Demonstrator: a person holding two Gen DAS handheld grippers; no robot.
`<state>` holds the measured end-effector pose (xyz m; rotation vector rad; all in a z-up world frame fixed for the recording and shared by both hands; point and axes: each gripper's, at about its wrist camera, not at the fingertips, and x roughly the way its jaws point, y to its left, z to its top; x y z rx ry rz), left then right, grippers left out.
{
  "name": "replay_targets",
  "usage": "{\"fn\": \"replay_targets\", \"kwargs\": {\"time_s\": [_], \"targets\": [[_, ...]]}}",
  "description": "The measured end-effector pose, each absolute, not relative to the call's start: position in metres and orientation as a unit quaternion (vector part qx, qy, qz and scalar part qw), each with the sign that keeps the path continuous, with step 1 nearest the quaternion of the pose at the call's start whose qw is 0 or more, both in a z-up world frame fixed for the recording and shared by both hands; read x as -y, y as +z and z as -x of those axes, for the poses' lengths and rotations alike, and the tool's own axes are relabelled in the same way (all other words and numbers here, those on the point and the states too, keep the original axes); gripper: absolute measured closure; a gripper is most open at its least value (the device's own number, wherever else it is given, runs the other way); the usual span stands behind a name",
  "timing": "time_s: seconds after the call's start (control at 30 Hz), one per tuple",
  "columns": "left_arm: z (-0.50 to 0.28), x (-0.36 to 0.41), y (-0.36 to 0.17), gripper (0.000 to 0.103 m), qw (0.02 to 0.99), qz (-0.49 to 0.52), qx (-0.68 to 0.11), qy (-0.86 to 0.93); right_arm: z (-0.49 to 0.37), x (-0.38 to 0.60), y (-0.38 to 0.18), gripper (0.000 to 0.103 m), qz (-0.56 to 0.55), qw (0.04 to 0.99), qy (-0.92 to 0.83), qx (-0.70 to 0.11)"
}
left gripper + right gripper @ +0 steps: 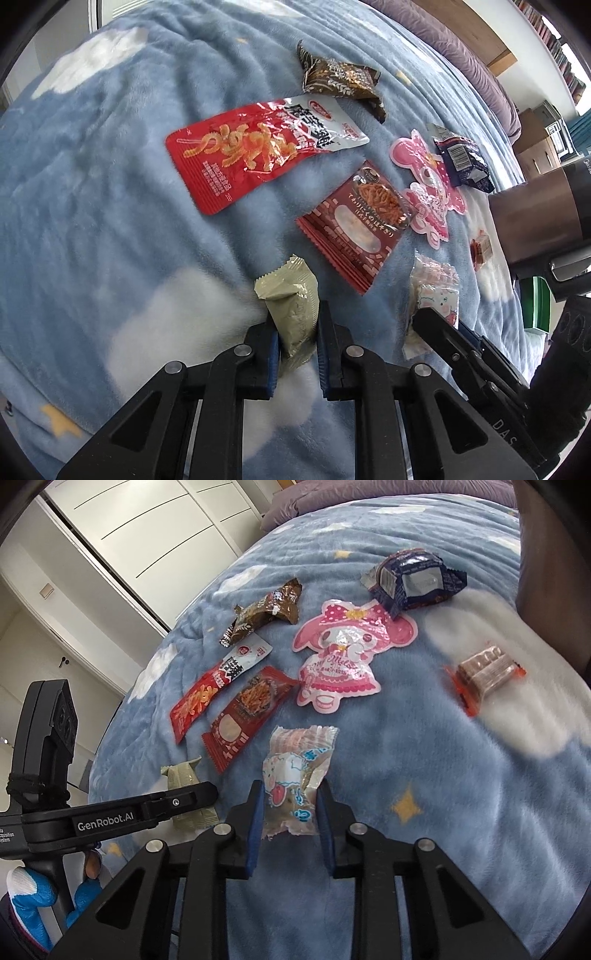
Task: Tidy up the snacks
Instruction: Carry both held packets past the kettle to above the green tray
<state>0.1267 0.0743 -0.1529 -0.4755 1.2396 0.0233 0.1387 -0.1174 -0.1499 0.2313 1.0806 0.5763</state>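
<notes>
- Blue fleece blanket [110, 192], with white clouds and yellow stars, carrying all the snacks.
- Left gripper [297, 328]: jaws closed on the green packet [295, 310], which stands upright between the blue pads.
- Right gripper [290, 805]: jaws closed on the clear packet [295, 771] with a cartoon print, held just above the blanket.
- Long red pouch [255, 151]: flat, left of centre.
- Brown wrapper [340, 79]: beyond the long red pouch.
- Red noodle packet [358, 225]: flat, between the long red pouch and the pink pouch.
- Pink pouch [343, 653]: character-shaped, flat, centre.
- Navy wrapper [413, 579]: overlapping the pink pouch's upper edge.
- Orange-ended wafer pack [484, 674]: apart, to the right.
</notes>
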Motion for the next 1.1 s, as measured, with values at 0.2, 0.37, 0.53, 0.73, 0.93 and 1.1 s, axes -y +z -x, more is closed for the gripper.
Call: {"fn": "replay_targets", "kwargs": {"time_s": [0.2, 0.37, 0.53, 0.73, 0.93, 1.1], "targets": [[-0.120, -0.077, -0.137, 0.089, 0.798, 0.211, -0.565, 0.012, -0.130, 0.124, -0.131, 0.103, -0.107, 0.822, 0.268, -0.491], [-0.109, -0.077, -0.118, 0.090, 0.808, 0.204, -0.553, 0.011, -0.117, 0.136, -0.107, 0.103, -0.109, 0.832, 0.266, -0.473], [-0.096, -0.075, -0.091, 0.089, 0.821, 0.196, -0.537, 0.006, -0.098, 0.151, -0.081, 0.103, -0.106, 0.846, 0.260, -0.454], [-0.078, -0.063, -0.063, 0.089, 0.834, 0.180, -0.522, -0.007, -0.071, 0.170, -0.056, 0.103, -0.108, 0.859, 0.249, -0.435], [-0.062, -0.039, -0.038, 0.089, 0.845, 0.154, -0.511, -0.025, -0.043, 0.197, -0.036, 0.103, -0.117, 0.872, 0.231, -0.414], [-0.051, -0.014, -0.021, 0.089, 0.852, 0.130, -0.506, -0.044, -0.023, 0.225, -0.025, 0.103, -0.130, 0.883, 0.211, -0.399]]}}
